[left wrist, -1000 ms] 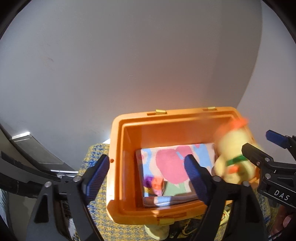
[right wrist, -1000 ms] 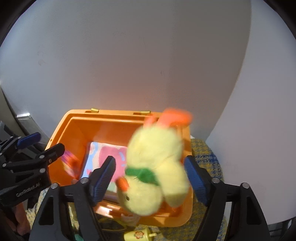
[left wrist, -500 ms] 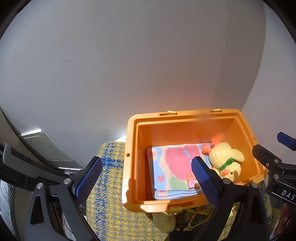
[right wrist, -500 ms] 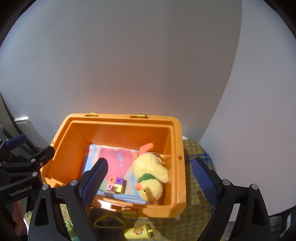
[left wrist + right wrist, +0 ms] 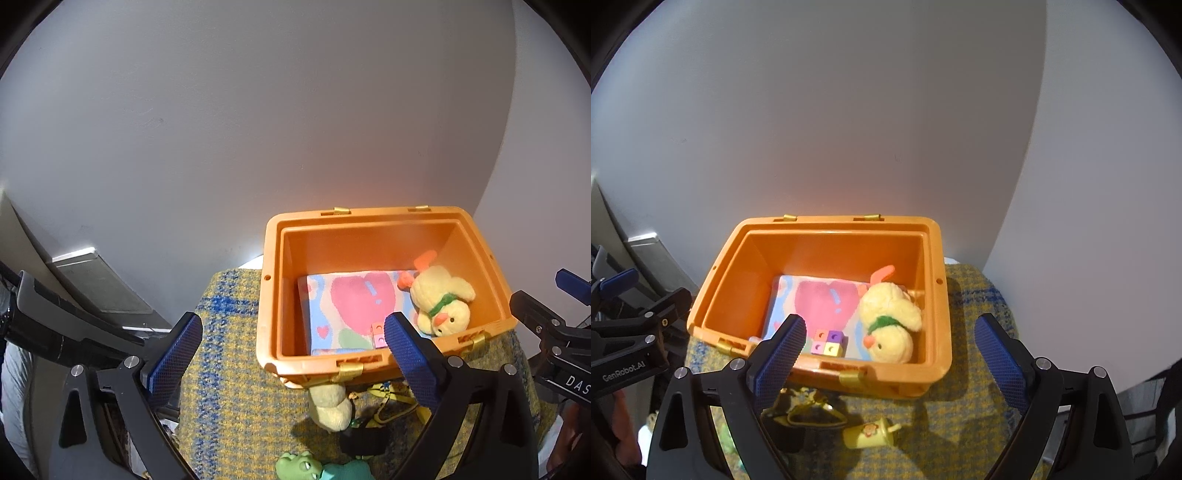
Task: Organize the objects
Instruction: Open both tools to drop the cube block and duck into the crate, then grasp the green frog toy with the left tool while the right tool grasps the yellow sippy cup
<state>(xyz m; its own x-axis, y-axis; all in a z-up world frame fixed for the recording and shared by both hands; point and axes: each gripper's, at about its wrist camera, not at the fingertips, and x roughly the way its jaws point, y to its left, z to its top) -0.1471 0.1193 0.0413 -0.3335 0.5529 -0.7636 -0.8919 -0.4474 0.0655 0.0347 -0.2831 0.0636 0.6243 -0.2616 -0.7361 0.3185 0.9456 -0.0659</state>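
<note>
blue-padded left gripper (image 5: pixel 293 343) spread wide, holding nothing, its jaws having just been opening above the yellow-and-blue woven cloth (image 5: pixel 229 387) near the bin's left wall; orange plastic bin (image 5: pixel 934 280) on that cloth against the far wall, holding a folded heart-print towel (image 5: pixel 820 299), a small block of coloured cubes (image 5: pixel 829 342) at the near edge and a yellow plush chick (image 5: pixel 890 325) at its right; right gripper (image 5: pixel 890 347) equally wide and empty over the bin's near rim, jaws having just been opening; yellow toy cup (image 5: pixel 870 434) lies nearer
</note>
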